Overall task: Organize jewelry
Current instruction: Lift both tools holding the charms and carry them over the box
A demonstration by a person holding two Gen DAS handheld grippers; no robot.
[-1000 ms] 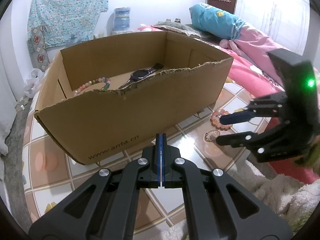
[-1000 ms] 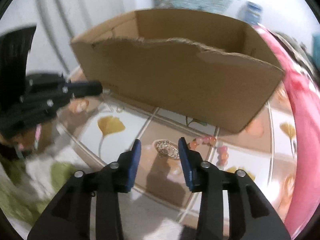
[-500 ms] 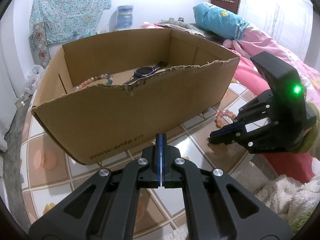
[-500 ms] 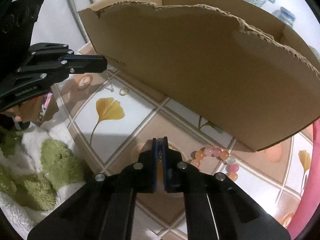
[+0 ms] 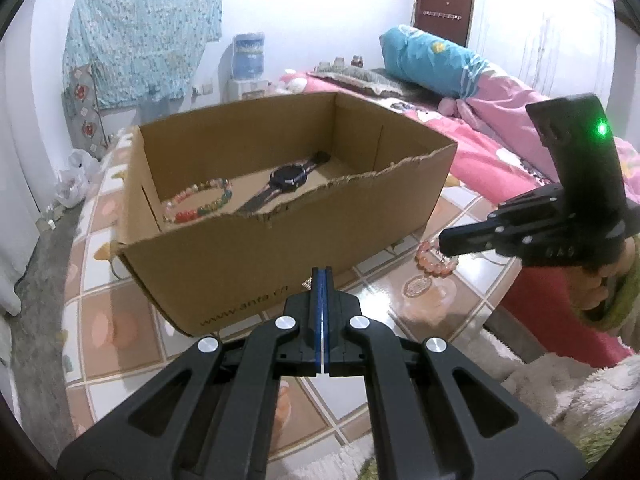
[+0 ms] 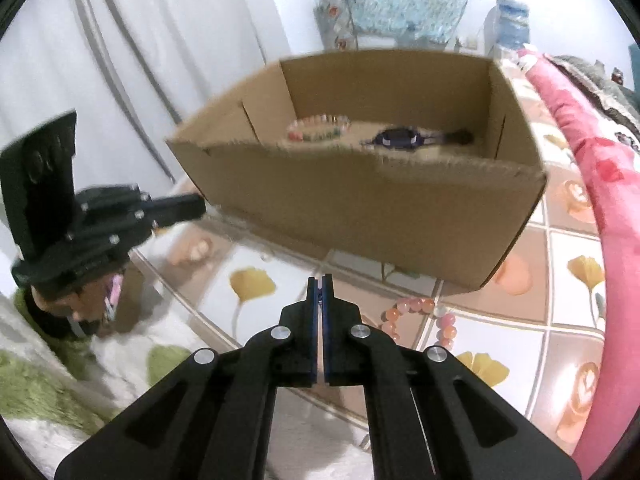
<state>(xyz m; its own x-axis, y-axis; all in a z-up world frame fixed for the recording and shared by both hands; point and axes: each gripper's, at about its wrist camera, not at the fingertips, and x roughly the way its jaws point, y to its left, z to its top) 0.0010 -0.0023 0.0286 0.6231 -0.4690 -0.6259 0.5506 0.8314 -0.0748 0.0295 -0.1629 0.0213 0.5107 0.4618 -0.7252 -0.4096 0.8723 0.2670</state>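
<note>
Presently listed: cardboard box (image 5: 280, 248), beaded bracelet (image 5: 200, 200) and watch (image 5: 288, 176) inside, partly hidden.
Both fingers pairs closed: left gripper (image 5: 321, 280) empty; right gripper (image 6: 320, 288) contents indiscernible, having just closed.

One open brown cardboard box (image 5: 256, 248) stands on the tiled counter (image 5: 116, 332). Inside it lie one multicoloured bead bracelet (image 5: 200, 200) and one dark wristwatch (image 5: 286, 178). One pink-orange bead bracelet (image 6: 416, 318) lies outside the box. Two black grippers show: the left gripper (image 5: 322, 280) and the right gripper (image 6: 320, 286)
</note>
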